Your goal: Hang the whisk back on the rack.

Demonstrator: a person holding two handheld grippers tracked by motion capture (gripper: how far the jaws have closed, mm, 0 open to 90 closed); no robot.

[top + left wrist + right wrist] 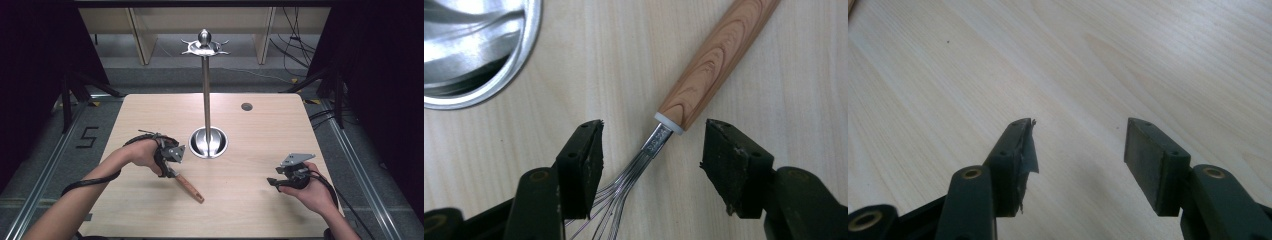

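Note:
A whisk with a wooden handle lies flat on the light wood table, front left of centre. In the left gripper view its handle runs up to the right and its thin wires fan down between the jaws. My left gripper hangs over the metal neck of the whisk; the jaws stand wide on either side of it and do not touch it. My right gripper rests low at the front right, open over bare wood.
A tall metal stand with hooks at its top rises from a round shiny base at the table's middle, just right of my left gripper; the base's rim is close by. A grey cable hole sits farther back.

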